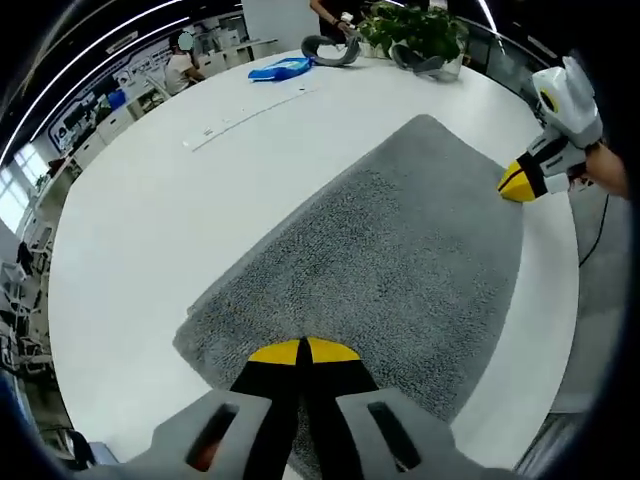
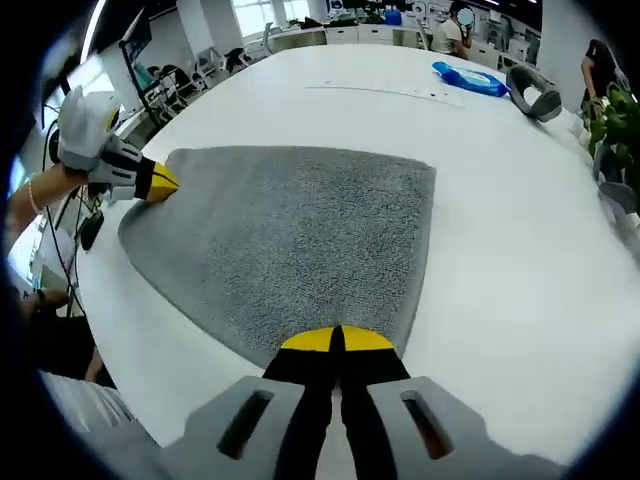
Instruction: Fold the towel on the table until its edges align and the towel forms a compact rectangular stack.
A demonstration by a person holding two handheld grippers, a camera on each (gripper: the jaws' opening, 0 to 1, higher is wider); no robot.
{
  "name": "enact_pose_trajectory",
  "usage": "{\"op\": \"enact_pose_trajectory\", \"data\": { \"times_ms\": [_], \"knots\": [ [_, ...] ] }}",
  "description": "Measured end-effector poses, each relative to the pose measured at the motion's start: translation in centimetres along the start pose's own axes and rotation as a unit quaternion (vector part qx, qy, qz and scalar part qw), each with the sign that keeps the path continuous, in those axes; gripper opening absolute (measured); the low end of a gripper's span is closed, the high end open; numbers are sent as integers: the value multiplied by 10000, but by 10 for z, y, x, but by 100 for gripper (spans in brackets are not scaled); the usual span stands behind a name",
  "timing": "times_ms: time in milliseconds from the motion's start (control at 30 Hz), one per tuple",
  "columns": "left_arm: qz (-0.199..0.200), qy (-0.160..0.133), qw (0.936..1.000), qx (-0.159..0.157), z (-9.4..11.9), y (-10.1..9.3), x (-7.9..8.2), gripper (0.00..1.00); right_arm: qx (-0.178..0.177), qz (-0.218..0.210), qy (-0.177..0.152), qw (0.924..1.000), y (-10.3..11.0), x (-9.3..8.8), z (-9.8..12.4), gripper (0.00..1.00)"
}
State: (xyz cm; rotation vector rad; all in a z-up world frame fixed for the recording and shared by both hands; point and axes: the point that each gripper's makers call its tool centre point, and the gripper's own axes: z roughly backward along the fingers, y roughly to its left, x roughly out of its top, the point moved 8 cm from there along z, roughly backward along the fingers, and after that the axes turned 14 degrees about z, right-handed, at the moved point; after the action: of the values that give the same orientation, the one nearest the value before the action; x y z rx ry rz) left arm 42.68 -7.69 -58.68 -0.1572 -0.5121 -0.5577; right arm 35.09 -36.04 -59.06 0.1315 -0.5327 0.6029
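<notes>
1. The left gripper [image 1: 302,352] sits low over the near edge of the grey towel [image 1: 390,260]; its fingers are pressed together with the yellow tips on the pile, and I judge they pinch that corner, though the cloth between them is hidden.
2. The right gripper [image 2: 337,340] sits the same way at another corner of the towel [image 2: 290,225], fingers closed and tips against the fabric; in the left gripper view the right gripper [image 1: 518,182] shows at the towel's far right edge, held by a gloved hand [image 1: 566,100].
3. The towel lies flat, one layer as far as I can tell, near the desk [image 1: 140,230] edge closest to the person; the two grippers hold neighbouring corners along one side, so the free side lies straight ahead of both sets of fingers, away across the desk.
4. The coming fold, as I judge it, turns on carrying the held side forward over the cloth to meet the far side; both hands are equally placed for it.
5. Nothing stands on the towel or just beside it; bare desk surrounds it.
6. Well beyond, near the far desk edge: a thin white strip [image 1: 250,118], a blue packet [image 1: 280,69], a grey curved object [image 1: 330,50] and a potted plant [image 1: 415,30]; none is in the fold's path.
</notes>
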Motion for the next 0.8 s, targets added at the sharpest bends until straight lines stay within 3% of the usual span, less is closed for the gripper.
{"op": "enact_pose_trajectory", "data": {
  "times_ms": [100, 267, 400, 800],
  "knots": [
    [-44, 54, 10000, -2, 0, 0, 1, 1, -12, 350, 76, 9994, 1, 1, 0, 0],
    [163, 150, 9998, -8, 1, -5, -1, 1, 110, 496, 137, 9986, -4, 1, 1, 0],
    [76, 211, 9997, 75, 3, -18, -3, 1, 148, 662, 219, 9975, -10, -3, 3, 0],
    [381, 243, 9990, -4, 8, -54, -12, 1, 112, 999, 402, 9941, -33, -20, 13, 0]
  ]
}}
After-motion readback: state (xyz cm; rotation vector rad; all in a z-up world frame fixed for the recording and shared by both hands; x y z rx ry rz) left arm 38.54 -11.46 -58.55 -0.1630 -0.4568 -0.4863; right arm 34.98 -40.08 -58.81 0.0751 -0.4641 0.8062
